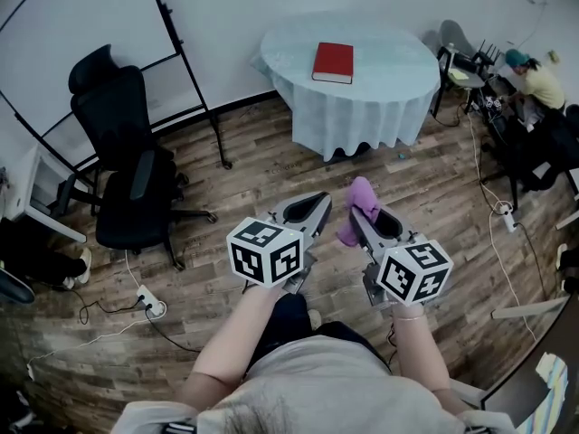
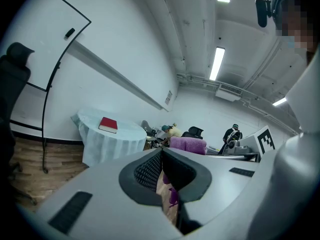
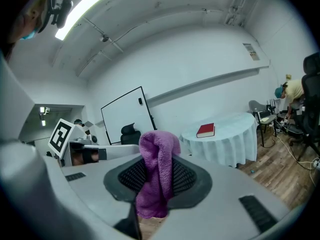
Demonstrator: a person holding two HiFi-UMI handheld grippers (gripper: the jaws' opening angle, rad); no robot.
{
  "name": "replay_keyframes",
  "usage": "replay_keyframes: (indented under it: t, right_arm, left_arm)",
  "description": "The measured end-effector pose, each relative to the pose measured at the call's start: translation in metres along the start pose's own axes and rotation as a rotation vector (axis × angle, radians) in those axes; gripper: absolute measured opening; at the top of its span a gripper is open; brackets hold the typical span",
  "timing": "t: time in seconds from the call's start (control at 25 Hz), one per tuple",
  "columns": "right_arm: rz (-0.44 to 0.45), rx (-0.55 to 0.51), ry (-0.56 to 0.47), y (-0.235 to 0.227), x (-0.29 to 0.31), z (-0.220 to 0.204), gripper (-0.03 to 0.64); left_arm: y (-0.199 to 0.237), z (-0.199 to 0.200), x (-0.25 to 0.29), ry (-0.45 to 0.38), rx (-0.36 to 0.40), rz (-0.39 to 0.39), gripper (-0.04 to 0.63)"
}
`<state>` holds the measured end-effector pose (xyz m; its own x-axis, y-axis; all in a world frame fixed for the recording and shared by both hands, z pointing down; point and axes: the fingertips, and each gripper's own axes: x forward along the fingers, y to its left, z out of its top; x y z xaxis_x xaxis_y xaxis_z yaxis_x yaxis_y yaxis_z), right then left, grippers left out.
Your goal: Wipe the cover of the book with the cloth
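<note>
A red book [image 1: 333, 62] lies flat on a round table with a pale blue cloth [image 1: 362, 98], well ahead of both grippers across the wooden floor. The same book [image 2: 108, 125] shows small in the left gripper view, and the book [image 3: 205, 130] lies far off in the right gripper view. My right gripper [image 1: 360, 213] is shut on a purple cloth [image 1: 358, 208], which bunches up above the jaws and hangs below them [image 3: 156, 176]. My left gripper [image 1: 317, 208] is held beside it at waist height, jaws shut with nothing between them.
A black office chair [image 1: 127, 165] stands to the left, by a whiteboard stand [image 1: 194, 80]. Cables and a power strip [image 1: 149, 304] lie on the floor. At the right, a person [image 1: 536, 78] sits by a cluttered desk, with more cables on the floor.
</note>
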<state>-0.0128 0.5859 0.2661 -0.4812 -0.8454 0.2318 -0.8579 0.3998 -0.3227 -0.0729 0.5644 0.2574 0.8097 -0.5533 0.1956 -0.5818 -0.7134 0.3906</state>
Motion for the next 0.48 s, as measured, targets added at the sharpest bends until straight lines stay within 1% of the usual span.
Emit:
replay_keyframes:
  t: [0.24, 0.48]
  right_arm:
    - [0.001, 0.021, 0.002, -0.018, 0.027, 0.006, 0.118]
    - [-0.023, -0.016, 0.044, -0.045, 0.077, 0.017, 0.118]
  left_arm:
    - [0.026, 0.005, 0.02, 0.013, -0.011, 0.013, 0.02]
    - [0.064, 0.024, 0.057, 0.009, -0.023, -0.011, 0.02]
